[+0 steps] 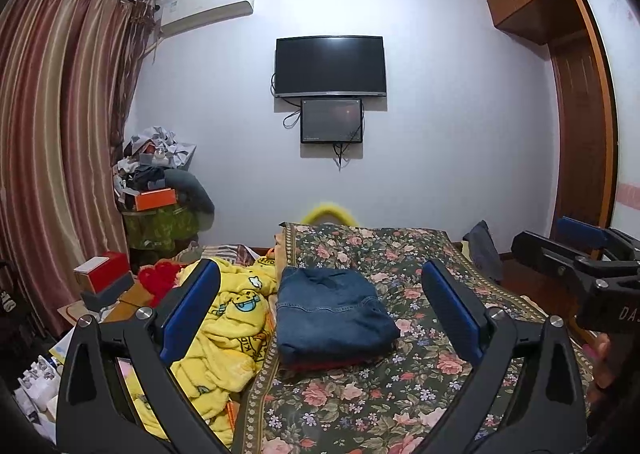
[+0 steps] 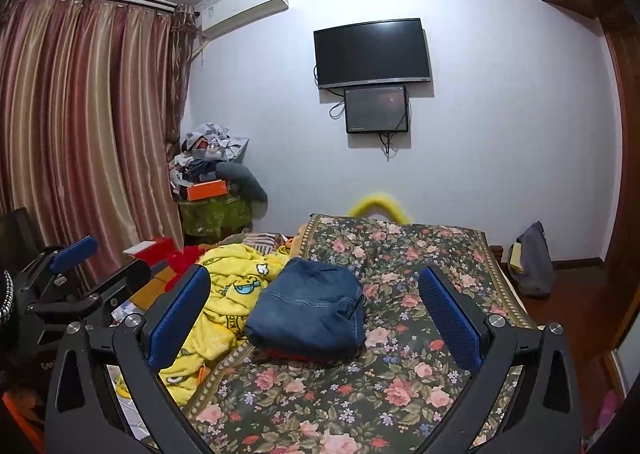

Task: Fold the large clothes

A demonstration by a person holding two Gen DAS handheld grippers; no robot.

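Note:
Folded blue jeans (image 1: pixel 334 310) lie on the floral bedspread (image 1: pixel 360 406), on top of a red folded garment whose edge shows beneath. They also show in the right wrist view (image 2: pixel 310 312). My left gripper (image 1: pixel 324 306) is open and empty, held above the bed in front of the jeans. My right gripper (image 2: pixel 318 308) is open and empty too, at about the same distance. The right gripper shows at the right edge of the left wrist view (image 1: pixel 576 258); the left gripper shows at the left of the right wrist view (image 2: pixel 76 278).
A crumpled yellow cartoon blanket (image 1: pixel 228 318) lies left of the jeans. Boxes and clutter (image 1: pixel 104 278) fill the floor at left, by striped curtains (image 1: pixel 52 126). A TV (image 1: pixel 330 66) hangs on the far wall. A wardrobe (image 1: pixel 576 94) and a dark bag (image 2: pixel 532 258) stand at right.

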